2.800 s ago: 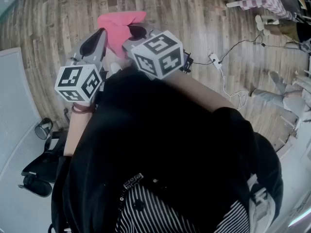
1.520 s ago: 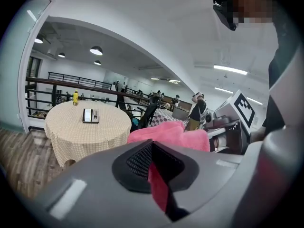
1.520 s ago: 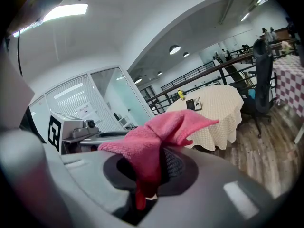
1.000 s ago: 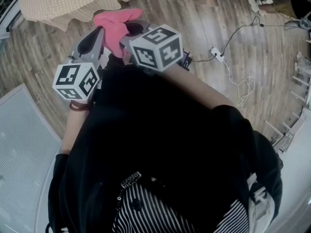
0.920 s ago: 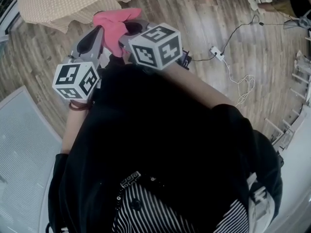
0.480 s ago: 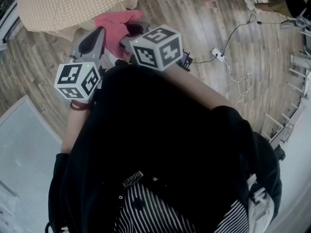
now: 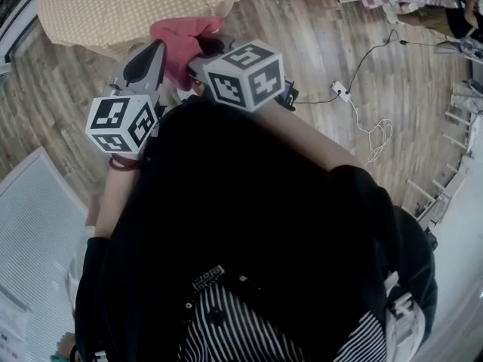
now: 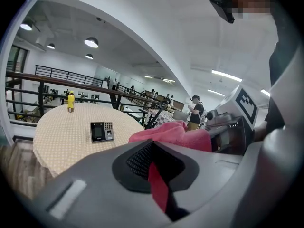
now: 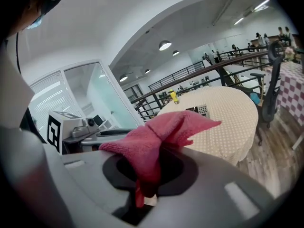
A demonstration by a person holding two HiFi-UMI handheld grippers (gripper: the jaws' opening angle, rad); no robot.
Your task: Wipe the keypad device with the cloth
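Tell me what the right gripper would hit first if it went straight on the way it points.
Apart from the cloth already in its jaws, the right gripper would probably meet the table first, close to the keypad device. Depth is hard to judge here.

The cloth (image 9: 161, 137) pinched between the right gripper's (image 9: 142, 177) jaws is a soft pink fabric with a fuzzy, matt pile. That gripper and the left gripper (image 8: 156, 175) both have smooth, matt grey plastic shells, and the dark recess round the left one's jaws is finely ribbed. Beyond the jaws the table (image 8: 57, 146) wears a matt, dotted beige fabric cover, the keypad device (image 8: 102, 131) on it looks like black plastic with a glossy face, and below the jaws the floor (image 7: 324, 21) is grainy wood planking with a dull sheen.
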